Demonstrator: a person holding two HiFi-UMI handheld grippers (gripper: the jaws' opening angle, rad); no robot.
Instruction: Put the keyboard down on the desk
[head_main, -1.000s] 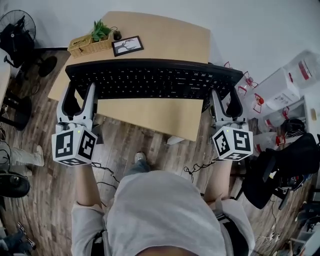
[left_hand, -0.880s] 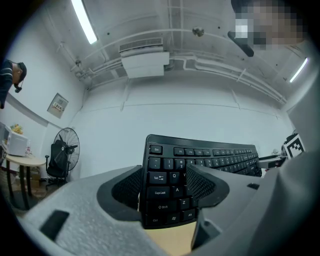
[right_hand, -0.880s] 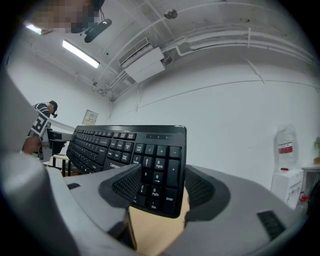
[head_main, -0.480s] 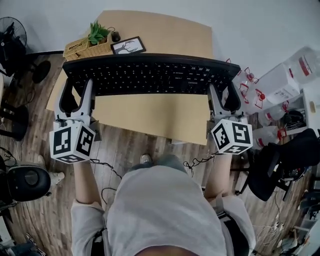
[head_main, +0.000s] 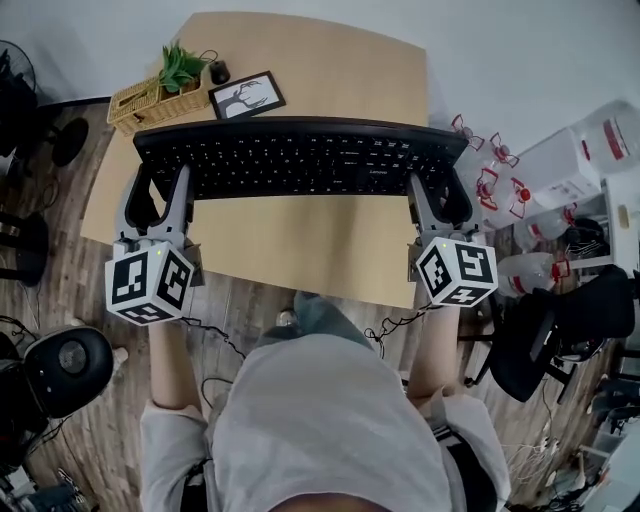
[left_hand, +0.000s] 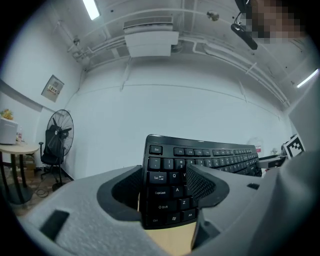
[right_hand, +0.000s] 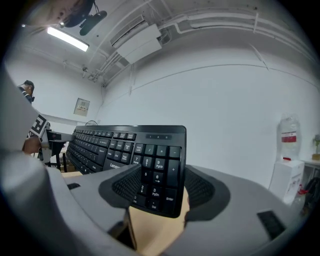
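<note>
Head view: black keyboard (head_main: 300, 158) spans the tan desk (head_main: 300, 70), an end between each pair of fingers; contact with the desktop unclear.
Left gripper (left_hand: 165, 192): fingers clamped on the Esc-to-Ctrl end.
Right gripper (right_hand: 159, 189): fingers clamped on the number-pad end.
Beyond the fingertips: plant basket (head_main: 165, 88) and picture frame (head_main: 246, 95), both past the keyboard.

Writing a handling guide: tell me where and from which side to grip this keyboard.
Take the keyboard at its two short ends, coming from its near long edge, as the left gripper and right gripper do. Long, flat and thin, it should stay level held at both ends.
</note>
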